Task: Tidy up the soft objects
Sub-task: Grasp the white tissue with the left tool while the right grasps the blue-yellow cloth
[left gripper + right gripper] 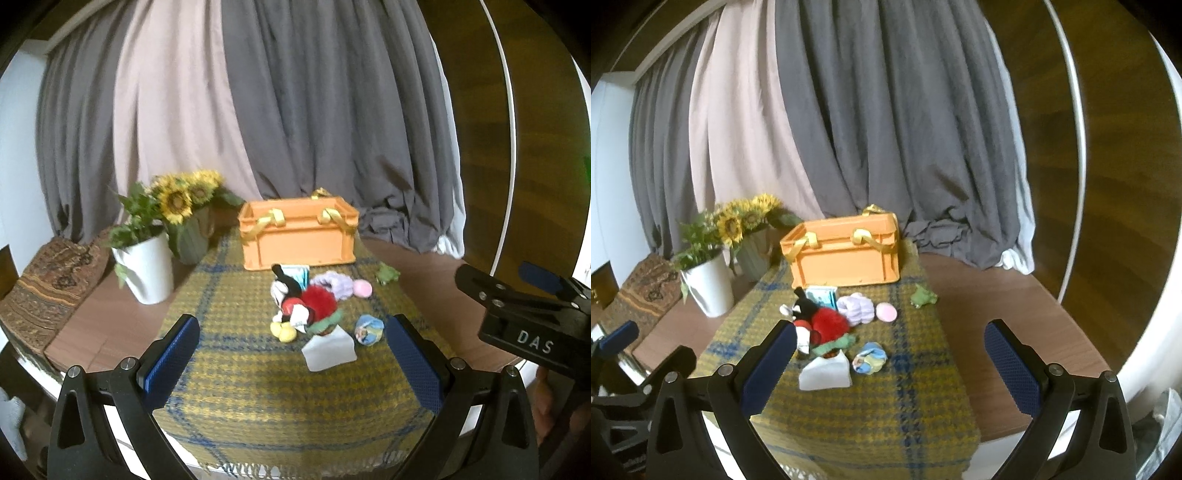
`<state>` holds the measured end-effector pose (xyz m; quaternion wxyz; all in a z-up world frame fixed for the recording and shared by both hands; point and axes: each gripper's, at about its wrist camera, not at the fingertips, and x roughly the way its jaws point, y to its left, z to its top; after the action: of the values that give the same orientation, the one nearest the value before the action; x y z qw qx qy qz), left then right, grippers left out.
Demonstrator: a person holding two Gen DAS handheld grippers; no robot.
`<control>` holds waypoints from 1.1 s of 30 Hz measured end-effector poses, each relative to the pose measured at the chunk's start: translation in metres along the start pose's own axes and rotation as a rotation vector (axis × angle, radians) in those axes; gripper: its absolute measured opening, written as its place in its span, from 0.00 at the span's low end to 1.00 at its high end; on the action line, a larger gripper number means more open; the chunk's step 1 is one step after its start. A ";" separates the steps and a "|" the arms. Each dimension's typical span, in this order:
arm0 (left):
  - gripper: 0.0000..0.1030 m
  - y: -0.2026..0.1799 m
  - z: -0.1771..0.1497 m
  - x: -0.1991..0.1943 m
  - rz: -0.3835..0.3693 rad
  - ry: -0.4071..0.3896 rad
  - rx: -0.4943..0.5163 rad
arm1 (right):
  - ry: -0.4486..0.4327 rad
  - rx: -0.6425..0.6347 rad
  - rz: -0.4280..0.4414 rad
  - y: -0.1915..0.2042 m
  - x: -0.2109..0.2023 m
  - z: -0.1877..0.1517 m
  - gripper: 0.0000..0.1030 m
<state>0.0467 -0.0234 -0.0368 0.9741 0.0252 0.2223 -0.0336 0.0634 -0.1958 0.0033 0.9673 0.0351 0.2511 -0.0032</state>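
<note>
Spread wide and gripping nothing, the left gripper (291, 358) and right gripper (890, 363) hover at the near end of the yellow-and-blue plaid woven cloth (258, 398) on the brown worktop (110, 325). Between them and the open orange plastic crate with yellow ribbon handles (299, 238) lies the pile to sort: a white folded cloth (328, 350) nearest, a mouse plush toy with red fluffy skirt (295, 302), a lilac fuzzy scrunchie (338, 282), a pink round pad (362, 288), a small printed cloth ball (369, 330). A green frog toy (388, 275) sits apart, far right. The crate likely stands there to receive them.

Home living room: long curtains (295, 110), sunflowers (181, 199), wooden table (110, 325).
</note>
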 end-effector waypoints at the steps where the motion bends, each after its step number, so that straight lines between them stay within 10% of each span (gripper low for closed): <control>1: 1.00 -0.001 -0.002 0.007 -0.002 0.009 0.003 | 0.009 -0.001 0.007 0.000 0.007 -0.001 1.00; 33: 0.72 -0.012 -0.067 0.194 -0.204 0.318 0.020 | 0.334 -0.042 0.087 0.016 0.211 -0.057 0.79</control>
<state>0.1914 -0.0411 -0.1814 0.9180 0.0171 0.3744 -0.1297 0.2207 -0.1738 -0.1474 0.9118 0.0258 0.4067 0.0500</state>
